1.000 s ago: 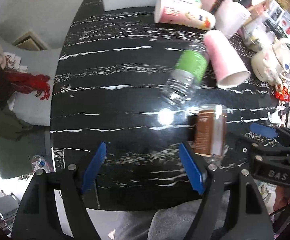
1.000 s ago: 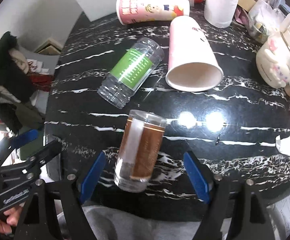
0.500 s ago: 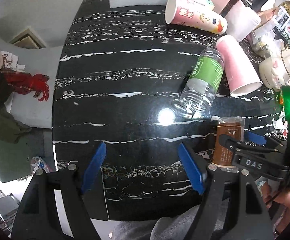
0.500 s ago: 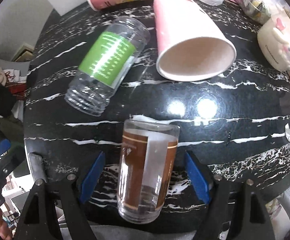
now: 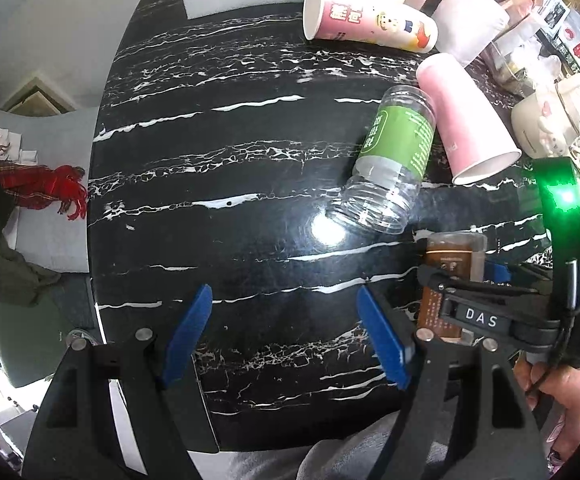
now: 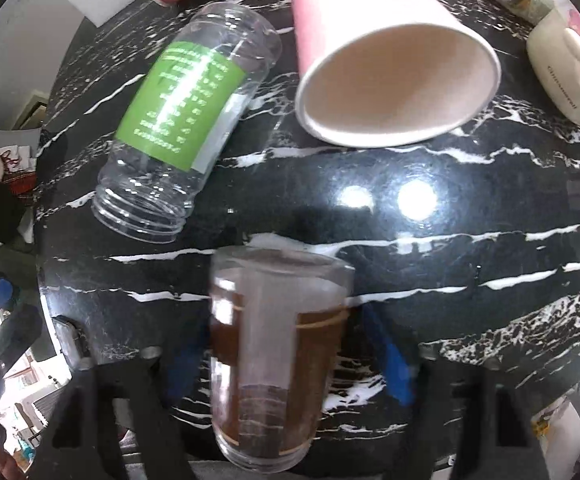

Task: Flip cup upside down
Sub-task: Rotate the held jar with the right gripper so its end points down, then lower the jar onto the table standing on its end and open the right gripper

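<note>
A clear glass cup with a brown label [image 6: 273,356] stands on the black marble table [image 6: 470,240] between the fingers of my right gripper [image 6: 290,356]. The blue pads sit on either side of it, still apart; contact is unclear. In the left wrist view the same cup [image 5: 450,276] stands at the right with the right gripper around it. My left gripper [image 5: 285,336] is open and empty over the table's near part, left of the cup.
A clear plastic jar with a green label [image 6: 185,116] lies on its side behind the cup. A pink paper cup [image 6: 386,60] lies beside it, mouth toward me. A printed paper cup [image 5: 366,20] lies at the back. A cream teapot [image 5: 550,120] stands at right.
My right gripper has moved forward around the glass cup, which now fills the space between its fingers. The left gripper has drifted slightly and stays open.
</note>
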Demonstrator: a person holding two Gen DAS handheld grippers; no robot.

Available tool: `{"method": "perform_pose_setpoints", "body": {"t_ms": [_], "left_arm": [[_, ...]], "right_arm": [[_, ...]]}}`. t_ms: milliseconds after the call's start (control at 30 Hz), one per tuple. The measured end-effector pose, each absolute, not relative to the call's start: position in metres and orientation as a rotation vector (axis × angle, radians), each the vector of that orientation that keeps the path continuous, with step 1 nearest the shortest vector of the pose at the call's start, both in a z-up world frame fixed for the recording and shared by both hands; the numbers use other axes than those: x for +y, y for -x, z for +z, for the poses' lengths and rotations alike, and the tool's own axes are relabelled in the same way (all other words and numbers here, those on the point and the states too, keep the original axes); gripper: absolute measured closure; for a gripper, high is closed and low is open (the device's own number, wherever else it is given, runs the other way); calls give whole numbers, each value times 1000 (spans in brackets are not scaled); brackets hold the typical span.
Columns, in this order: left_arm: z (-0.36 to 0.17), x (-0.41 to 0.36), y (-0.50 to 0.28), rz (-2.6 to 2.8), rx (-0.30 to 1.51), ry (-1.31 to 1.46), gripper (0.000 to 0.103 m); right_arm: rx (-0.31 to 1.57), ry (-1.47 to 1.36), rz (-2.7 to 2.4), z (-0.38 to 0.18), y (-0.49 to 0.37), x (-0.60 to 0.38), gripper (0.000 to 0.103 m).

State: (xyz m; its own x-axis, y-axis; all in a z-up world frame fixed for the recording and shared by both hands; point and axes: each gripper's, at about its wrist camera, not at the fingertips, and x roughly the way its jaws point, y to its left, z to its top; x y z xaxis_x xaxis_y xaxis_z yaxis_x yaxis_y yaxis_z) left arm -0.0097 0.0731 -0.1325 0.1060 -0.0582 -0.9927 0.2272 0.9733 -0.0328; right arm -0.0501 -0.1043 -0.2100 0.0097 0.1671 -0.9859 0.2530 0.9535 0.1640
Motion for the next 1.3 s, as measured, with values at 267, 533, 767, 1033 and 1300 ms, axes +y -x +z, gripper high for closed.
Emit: {"method": "perform_pose_setpoints", "body": {"t_ms": [267, 533, 767, 1033, 1300], "left_arm": [[-134, 73, 8, -213, 1451, -146, 29], [-127, 71, 12, -227, 1434, -152, 29], [-118, 68, 21, -237, 1411, -164, 29], [-109, 67, 35, -244, 1389, -180, 29], [-100, 64, 41, -244, 1370, -202, 29]], "right_arm": [[1579, -332, -59, -212, 48, -103, 40], [1568, -330, -47, -193, 55, -107, 40], [1501, -290, -44, -162, 65, -112, 40], [1402, -215, -60, -139, 79, -112, 41], [1279, -183, -60, -117, 86, -112, 43]]}}
